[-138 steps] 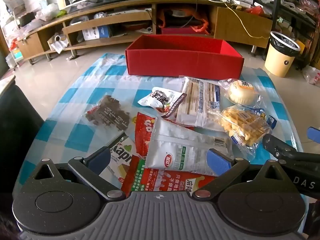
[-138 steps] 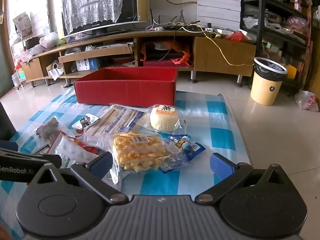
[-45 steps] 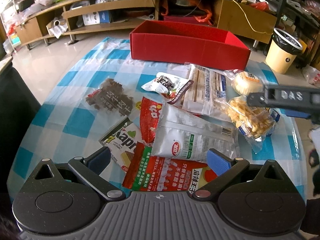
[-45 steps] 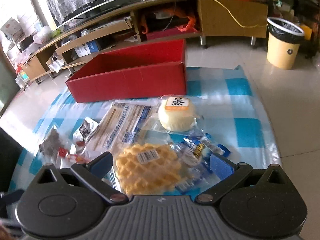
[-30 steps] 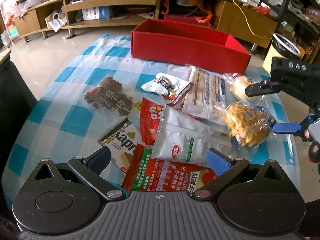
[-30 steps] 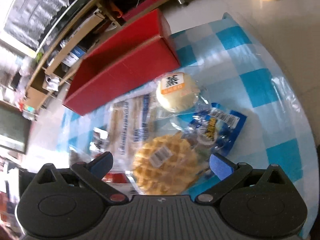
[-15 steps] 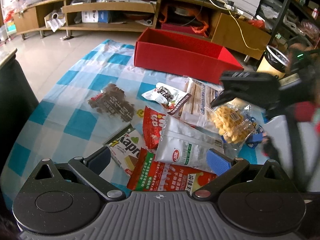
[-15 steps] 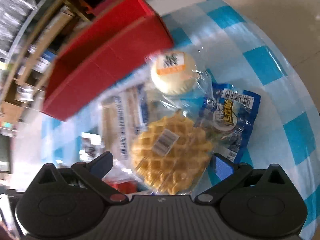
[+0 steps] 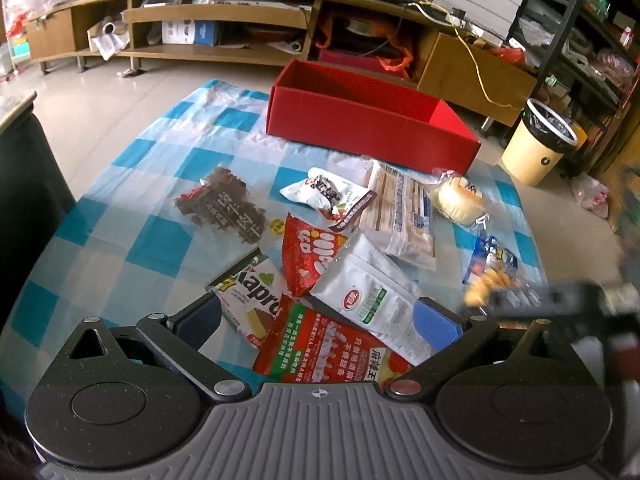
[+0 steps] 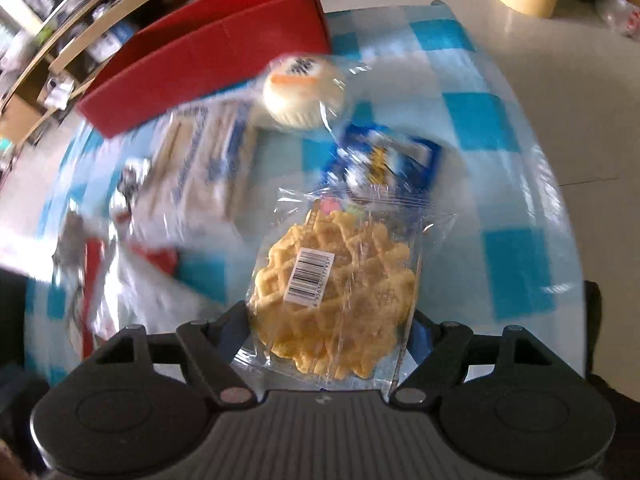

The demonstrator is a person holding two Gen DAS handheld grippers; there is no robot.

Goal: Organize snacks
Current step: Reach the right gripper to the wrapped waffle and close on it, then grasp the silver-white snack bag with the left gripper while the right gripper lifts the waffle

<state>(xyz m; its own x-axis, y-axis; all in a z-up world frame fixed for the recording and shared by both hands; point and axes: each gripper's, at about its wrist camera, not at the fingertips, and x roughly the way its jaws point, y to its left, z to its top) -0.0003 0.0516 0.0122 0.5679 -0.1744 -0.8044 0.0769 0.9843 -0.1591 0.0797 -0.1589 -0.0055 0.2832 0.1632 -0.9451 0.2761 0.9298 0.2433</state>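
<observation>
Right gripper [image 10: 332,332] pinches the waffle [image 10: 334,292] pack — light, brittle, slick film; grip gently at the edges. Left gripper [image 9: 320,316] spread, idle.

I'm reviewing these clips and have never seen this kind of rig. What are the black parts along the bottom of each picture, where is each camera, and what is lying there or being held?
No robot here: a person holds a two-finger gripper in each hand, and each has a fisheye camera looking forward along its fingers. The black parts are the grippers' own bodies.

The left wrist view shows the left gripper open over a blue-checked cloth strewn with snack packets, among them a Kapro wafer pack, a white pouch and a wrapped round bun. Behind them stands an open red box, with nothing visible inside.

The right wrist view shows the right gripper closed on a wrapped waffle; whether it is lifted is unclear.
</observation>
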